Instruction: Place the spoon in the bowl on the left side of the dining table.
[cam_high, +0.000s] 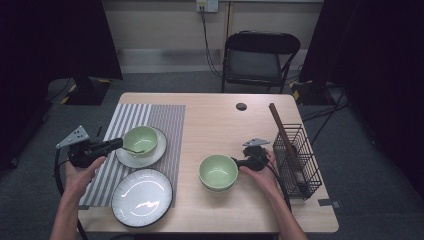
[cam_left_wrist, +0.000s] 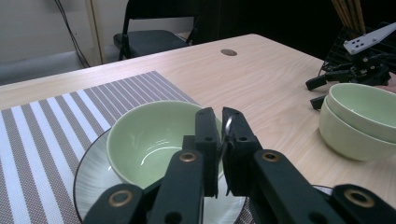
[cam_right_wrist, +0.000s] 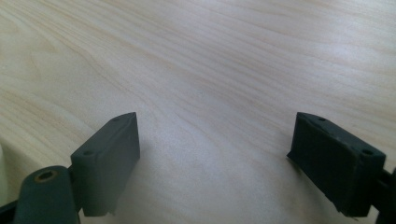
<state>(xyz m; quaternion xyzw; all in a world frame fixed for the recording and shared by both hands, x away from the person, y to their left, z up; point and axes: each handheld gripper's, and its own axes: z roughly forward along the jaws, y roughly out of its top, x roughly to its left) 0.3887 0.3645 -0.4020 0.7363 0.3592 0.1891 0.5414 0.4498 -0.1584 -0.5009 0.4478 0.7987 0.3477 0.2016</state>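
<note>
Nearby, wire basket (cam_high: 299, 160) beside stacked bowls (cam_high: 218, 172)

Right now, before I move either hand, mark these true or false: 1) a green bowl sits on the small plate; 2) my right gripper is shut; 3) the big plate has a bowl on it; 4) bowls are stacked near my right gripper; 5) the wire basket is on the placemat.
1) True: a green bowl rests on the small plate.
2) False: the right gripper is open, jaws wide apart.
3) False: the big plate holds nothing.
4) True: stacked bowls.
5) False: the wire basket stands on bare table, far from the placemat.
</note>
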